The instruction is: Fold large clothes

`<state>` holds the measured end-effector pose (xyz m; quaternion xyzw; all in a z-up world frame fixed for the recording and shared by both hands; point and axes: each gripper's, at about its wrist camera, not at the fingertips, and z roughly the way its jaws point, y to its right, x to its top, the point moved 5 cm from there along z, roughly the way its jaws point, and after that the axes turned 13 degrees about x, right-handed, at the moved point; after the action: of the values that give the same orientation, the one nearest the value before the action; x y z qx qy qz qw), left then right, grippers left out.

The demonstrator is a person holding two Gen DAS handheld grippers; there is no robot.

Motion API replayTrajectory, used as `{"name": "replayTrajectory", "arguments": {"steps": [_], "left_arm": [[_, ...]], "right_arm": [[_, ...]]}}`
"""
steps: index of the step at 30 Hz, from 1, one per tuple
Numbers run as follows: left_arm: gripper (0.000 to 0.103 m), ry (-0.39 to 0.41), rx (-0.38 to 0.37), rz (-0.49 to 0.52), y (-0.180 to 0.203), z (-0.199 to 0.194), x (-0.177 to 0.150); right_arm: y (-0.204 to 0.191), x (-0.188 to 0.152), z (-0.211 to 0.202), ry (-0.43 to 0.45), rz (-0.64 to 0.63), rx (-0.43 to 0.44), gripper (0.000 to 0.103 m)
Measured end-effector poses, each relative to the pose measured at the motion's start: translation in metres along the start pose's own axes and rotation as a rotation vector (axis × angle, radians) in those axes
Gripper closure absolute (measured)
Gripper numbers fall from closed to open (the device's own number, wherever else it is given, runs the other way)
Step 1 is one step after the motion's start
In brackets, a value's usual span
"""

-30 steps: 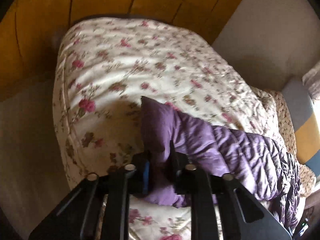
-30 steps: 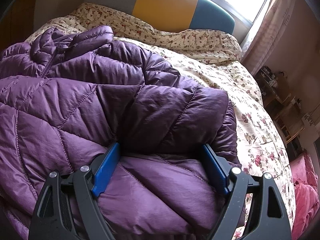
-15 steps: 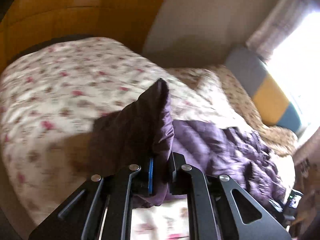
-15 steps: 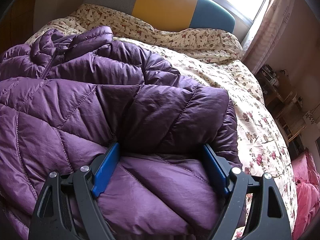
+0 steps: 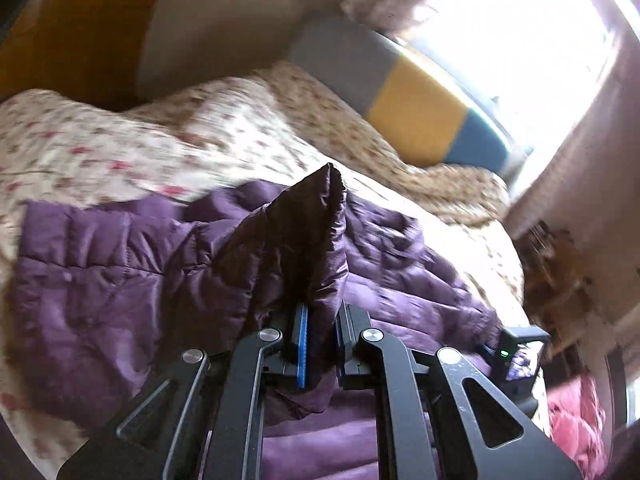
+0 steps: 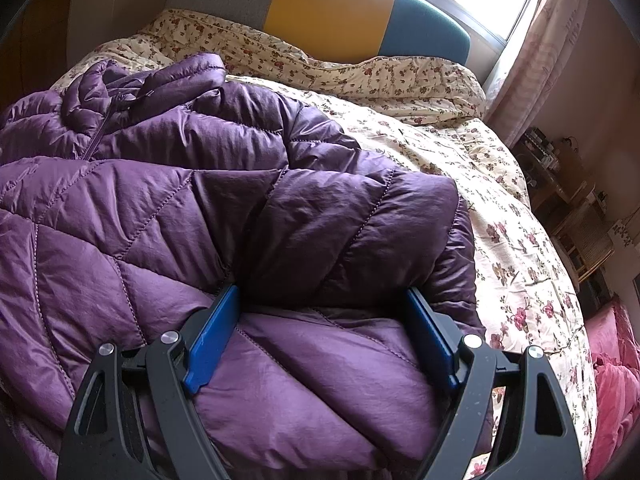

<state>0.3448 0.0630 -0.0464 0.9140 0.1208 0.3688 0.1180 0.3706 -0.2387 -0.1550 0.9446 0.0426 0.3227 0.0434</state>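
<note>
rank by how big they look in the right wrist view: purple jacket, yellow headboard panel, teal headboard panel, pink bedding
1. purple jacket, by far the largest, though it lies nearest the camera.
2. yellow headboard panel.
3. teal headboard panel and pink bedding: these look alike, and the bedding is cut by the frame edge, so unranked.

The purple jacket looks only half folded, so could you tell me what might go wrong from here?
The left gripper pinches only a thin corner of the slick purple jacket, so it could slip free mid-fold. The right gripper is open, its pads merely straddling a puffy fold, so the bulk might drag across the floral bedspread.
</note>
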Motion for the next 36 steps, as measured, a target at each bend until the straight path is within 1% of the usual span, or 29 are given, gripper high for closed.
{"name": "replayTrajectory", "arguments": {"steps": [5, 12, 20, 22, 23, 25, 26, 28, 30, 32, 34, 36], "left_arm": [[0.093, -0.049, -0.085, 0.066, 0.048, 0.023, -0.014], [0.093, -0.102, -0.154, 0.126, 0.092, 0.048, -0.032], [0.093, -0.164, -0.207, 0.149, 0.118, 0.075, -0.048], [0.092, -0.172, -0.206, 0.150, 0.119, 0.081, -0.051], [0.089, -0.185, -0.214, 0.153, 0.119, 0.084, -0.052], [0.074, -0.199, -0.225, 0.147, 0.118, 0.083, -0.053], [0.064, -0.192, -0.225, 0.143, 0.117, 0.080, -0.052], [0.055, -0.170, -0.224, 0.134, 0.113, 0.072, -0.051], [0.055, -0.155, -0.223, 0.125, 0.107, 0.065, -0.048], [0.055, -0.130, -0.203, 0.119, 0.095, 0.056, -0.043], [0.054, -0.106, -0.168, 0.118, 0.082, 0.048, -0.042], [0.055, -0.090, -0.130, 0.101, 0.063, 0.042, -0.041]], "right_arm": [[0.001, -0.001, 0.000, 0.000, 0.005, 0.007, 0.021], [0.000, 0.000, 0.000, 0.001, 0.018, 0.026, 0.021], [0.002, -0.001, 0.000, 0.001, 0.037, 0.050, 0.021], [0.002, -0.001, 0.000, 0.001, 0.040, 0.052, 0.021], [0.003, -0.001, 0.000, 0.001, 0.039, 0.052, 0.021], [0.003, -0.001, -0.001, 0.000, 0.038, 0.051, 0.021], [0.004, -0.001, -0.001, -0.001, 0.038, 0.051, 0.021], [0.004, -0.001, -0.001, -0.001, 0.039, 0.053, 0.022], [0.004, -0.001, -0.002, 0.000, 0.040, 0.053, 0.023], [0.005, 0.001, -0.005, 0.002, 0.040, 0.061, 0.027], [0.006, 0.002, -0.013, 0.003, 0.059, 0.077, 0.036], [0.007, 0.005, -0.024, 0.022, 0.093, 0.110, 0.041]]}}
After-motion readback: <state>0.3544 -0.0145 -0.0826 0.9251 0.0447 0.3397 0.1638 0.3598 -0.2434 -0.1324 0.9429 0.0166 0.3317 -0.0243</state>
